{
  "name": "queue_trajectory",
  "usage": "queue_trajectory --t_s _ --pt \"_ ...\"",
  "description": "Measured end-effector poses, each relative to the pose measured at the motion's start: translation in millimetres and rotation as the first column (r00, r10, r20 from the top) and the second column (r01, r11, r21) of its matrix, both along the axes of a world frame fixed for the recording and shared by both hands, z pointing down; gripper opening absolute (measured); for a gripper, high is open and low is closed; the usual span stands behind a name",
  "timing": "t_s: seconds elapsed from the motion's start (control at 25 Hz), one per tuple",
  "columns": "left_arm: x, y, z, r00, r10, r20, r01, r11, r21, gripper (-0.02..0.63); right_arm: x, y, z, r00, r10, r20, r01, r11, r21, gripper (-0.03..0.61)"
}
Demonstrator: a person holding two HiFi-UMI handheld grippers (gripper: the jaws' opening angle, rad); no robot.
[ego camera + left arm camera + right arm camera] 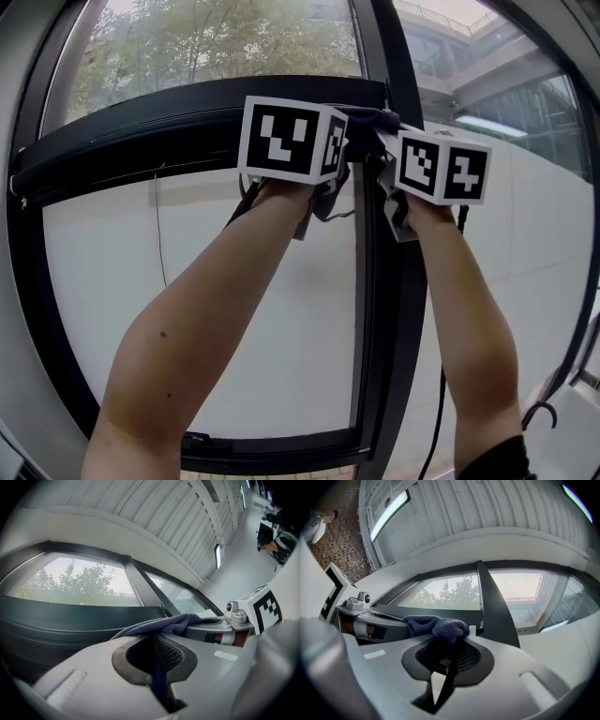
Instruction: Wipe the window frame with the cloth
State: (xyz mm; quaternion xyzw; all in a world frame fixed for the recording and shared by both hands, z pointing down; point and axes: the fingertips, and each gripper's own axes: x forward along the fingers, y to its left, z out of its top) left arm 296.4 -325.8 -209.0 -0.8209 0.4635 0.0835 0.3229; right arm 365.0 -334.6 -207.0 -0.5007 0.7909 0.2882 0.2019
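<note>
The dark blue-grey terry cloth (pixel 440 627), largely hidden behind the marker cubes in the head view, is pinched by the left gripper (pixel 157 660) and the right gripper (pixel 449 657). Whether it touches the black metal window frame (pixel 141 131) is unclear.

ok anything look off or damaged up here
Nothing stands out. The cloth sits bunched against the window frame, gripped by the left gripper and right gripper; no damage shows.

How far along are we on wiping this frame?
Done: the left gripper and right gripper are both shut on the dark blue-grey fleecy cloth. In hand: cloth held up at the black window frame's crossbar, beside its upright post. Left: no wiped stretch shows, so likely most.
</note>
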Motion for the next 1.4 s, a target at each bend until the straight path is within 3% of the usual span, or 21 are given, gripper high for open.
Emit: queue_trajectory --t_s 0.48,0.96,1.4 --pt "27 1 3 0.999 -0.006 0.043 0.006 1.0 0.005 -0.006 21 1 2 0.999 0.005 0.048 -0.005 1.0 -0.019 0.054" --pt "25 -2 12 0.993 0.114 0.037 -0.112 0.993 -0.042 -0.006 21 7 7 0.992 0.094 0.082 -0.093 0.995 -0.02 0.054" --pt "39 -10 15 0.99 0.138 0.041 -0.137 0.99 -0.02 -0.006 31 1 2 0.991 0.123 0.055 -0.123 0.992 -0.007 0.055"
